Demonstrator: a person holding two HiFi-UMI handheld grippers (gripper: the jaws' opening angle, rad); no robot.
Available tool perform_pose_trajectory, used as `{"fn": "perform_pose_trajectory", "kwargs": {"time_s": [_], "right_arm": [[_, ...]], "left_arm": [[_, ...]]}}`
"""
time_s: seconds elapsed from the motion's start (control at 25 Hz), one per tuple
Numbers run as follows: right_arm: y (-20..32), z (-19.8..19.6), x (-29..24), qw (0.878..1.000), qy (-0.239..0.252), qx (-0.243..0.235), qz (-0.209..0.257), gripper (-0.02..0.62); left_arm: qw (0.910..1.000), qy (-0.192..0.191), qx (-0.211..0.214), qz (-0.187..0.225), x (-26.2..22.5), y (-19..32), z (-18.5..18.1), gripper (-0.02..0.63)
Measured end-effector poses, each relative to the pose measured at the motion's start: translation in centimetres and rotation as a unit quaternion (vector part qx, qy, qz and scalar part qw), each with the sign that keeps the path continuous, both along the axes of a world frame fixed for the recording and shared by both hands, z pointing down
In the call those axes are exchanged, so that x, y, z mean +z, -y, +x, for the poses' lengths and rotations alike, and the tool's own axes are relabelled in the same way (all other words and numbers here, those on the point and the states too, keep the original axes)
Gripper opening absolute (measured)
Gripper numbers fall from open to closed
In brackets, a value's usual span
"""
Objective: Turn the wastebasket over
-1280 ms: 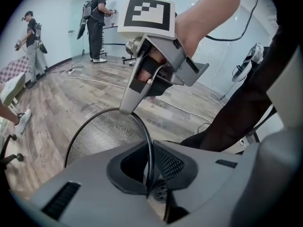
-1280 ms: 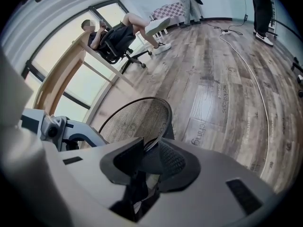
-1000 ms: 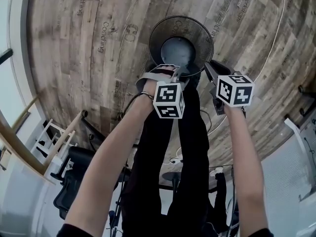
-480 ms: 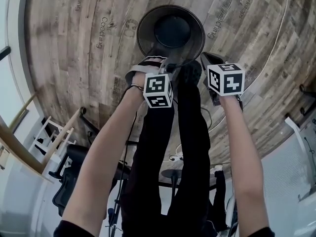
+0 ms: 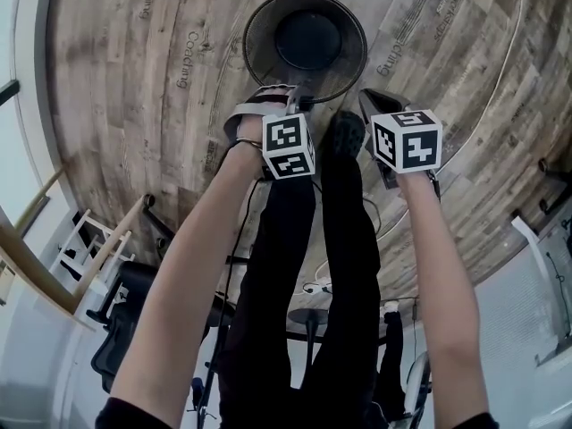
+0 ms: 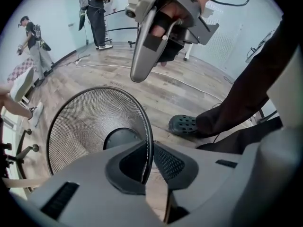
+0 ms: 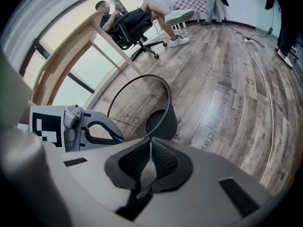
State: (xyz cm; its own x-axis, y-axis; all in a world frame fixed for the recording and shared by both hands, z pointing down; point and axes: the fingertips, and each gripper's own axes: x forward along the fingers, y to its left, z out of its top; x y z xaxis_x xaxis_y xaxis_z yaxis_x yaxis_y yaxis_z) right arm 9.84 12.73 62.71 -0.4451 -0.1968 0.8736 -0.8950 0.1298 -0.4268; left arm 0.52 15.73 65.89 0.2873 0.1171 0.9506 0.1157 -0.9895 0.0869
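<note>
The black mesh wastebasket (image 5: 306, 47) stands on the wooden floor with its mouth up; its solid bottom shows through the opening. My left gripper (image 5: 297, 105) is at the near rim and is shut on it. In the left gripper view the rim wire (image 6: 149, 145) runs between the two pads. My right gripper (image 5: 368, 98) hangs just right of the wastebasket (image 7: 144, 105), shut, with nothing between its pads (image 7: 163, 160). The left gripper (image 7: 116, 136) shows at the left of the right gripper view, on the rim.
My own dark trouser legs and a dark shoe (image 5: 344, 132) are right below the basket. A thin cable (image 5: 505, 70) curves over the floor at the right. A black office chair (image 5: 134, 320) and a wooden frame (image 5: 36, 275) are at the lower left. People stand far off (image 6: 97, 13).
The wastebasket and my left gripper have shifted up and left in the head view, and the basket now sits more level. The right gripper has followed alongside.
</note>
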Motion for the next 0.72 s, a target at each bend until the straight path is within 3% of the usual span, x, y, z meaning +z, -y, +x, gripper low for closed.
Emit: {"fn": "perform_pose_trajectory", "kwargs": {"time_s": [0.32,0.72], "right_arm": [[-0.1,-0.7,-1.7,1.000,0.001,-0.015,0.003,0.038],[1.0,-1.1,-9.0,0.999,-0.006,-0.045,0.025,0.040]], "left_arm": [[0.9998,-0.002,-0.021,0.002,-1.8,-0.2,-1.1,0.052],[0.9979,-0.010,-0.061,0.019,-10.1,1.2,-2.6,0.048]]}}
